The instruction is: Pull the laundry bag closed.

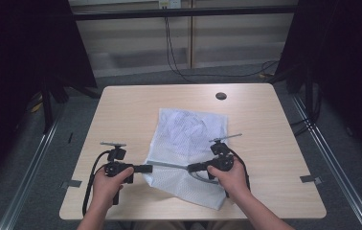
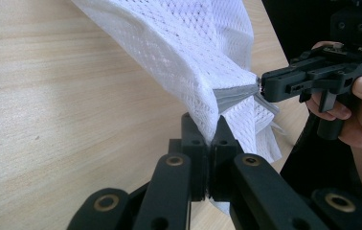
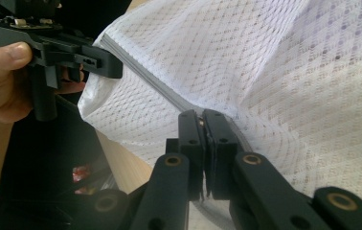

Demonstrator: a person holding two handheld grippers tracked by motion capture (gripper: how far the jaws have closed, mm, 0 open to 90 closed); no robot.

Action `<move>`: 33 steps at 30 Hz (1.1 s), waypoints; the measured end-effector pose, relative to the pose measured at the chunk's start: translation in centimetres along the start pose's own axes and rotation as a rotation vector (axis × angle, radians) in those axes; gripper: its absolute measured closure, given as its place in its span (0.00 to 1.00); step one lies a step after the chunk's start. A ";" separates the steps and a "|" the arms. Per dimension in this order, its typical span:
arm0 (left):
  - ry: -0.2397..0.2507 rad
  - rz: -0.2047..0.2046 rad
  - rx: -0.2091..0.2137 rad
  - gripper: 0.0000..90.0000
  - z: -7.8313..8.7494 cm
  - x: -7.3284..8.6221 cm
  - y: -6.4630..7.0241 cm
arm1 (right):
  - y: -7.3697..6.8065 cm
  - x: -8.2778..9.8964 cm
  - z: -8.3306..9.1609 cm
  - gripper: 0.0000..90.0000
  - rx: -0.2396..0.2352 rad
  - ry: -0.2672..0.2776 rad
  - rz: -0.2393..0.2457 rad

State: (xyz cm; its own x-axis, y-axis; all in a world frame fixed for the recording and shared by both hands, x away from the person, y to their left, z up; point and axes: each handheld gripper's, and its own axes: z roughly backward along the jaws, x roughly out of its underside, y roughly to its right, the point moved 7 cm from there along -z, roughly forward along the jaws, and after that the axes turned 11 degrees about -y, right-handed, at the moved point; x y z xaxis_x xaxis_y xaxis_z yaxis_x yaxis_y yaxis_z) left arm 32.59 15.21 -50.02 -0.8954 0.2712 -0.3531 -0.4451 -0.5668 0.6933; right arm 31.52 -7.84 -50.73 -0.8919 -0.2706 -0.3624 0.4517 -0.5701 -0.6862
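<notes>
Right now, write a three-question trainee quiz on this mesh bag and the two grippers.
1. True or false: both grippers are shut on the mesh bag.
2. The grey zipper strip stretches between: A) the two grippers, B) the bag and the table's round hole.
3. Fill in: the bag lies on a ____ table.

Key: 1 true. The left gripper and right gripper both pinch it. 2 A. 3 wooden.

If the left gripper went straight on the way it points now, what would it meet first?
Likely the right gripper: the left gripper, shut on the white mesh bag, points along the bag's grey edge toward it, though depth is unclear.
</notes>
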 end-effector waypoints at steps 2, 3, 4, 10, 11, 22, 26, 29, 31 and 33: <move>0.001 0.017 0.006 0.98 0.0 0.0 0.2 | 0.0 0.0 0.0 0.97 -0.002 0.002 0.002; 0.004 0.021 0.008 0.98 -0.1 0.0 0.2 | 0.0 0.1 0.0 0.97 -0.002 -0.003 0.002; -0.002 0.015 0.004 0.98 0.0 0.0 0.1 | 0.0 0.1 0.1 0.97 -0.002 -0.003 0.005; -0.001 0.011 0.009 0.98 0.0 0.0 0.1 | 0.0 0.1 0.1 0.97 -0.007 -0.002 0.006; -0.001 0.011 0.009 0.98 0.0 0.0 0.1 | 0.1 0.1 0.1 0.97 -0.010 0.000 0.007; 0.008 0.017 -0.002 0.98 0.5 0.1 -0.4 | 0.7 0.2 0.5 0.97 0.022 0.002 -0.003; 0.012 0.019 0.007 0.98 0.7 0.3 -0.3 | 1.3 0.2 1.1 0.97 0.006 0.012 -0.020; 0.011 0.010 0.003 0.98 0.8 0.3 -0.4 | 1.2 0.2 1.0 0.97 0.005 0.009 -0.021; 0.013 0.015 0.004 0.98 0.8 0.3 -0.4 | 1.1 0.3 1.0 0.97 0.002 0.008 -0.019; 0.017 0.023 0.007 0.98 0.7 0.3 -0.3 | 1.1 0.3 1.1 0.97 -0.004 0.004 -0.014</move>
State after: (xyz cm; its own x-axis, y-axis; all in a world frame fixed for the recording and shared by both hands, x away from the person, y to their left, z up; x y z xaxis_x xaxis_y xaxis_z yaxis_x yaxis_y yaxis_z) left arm 32.47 16.01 -49.87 -0.9051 0.2446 -0.3479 -0.4245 -0.5672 0.7058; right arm 31.72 -9.39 -50.91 -0.8980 -0.2595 -0.3554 0.4395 -0.5709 -0.6935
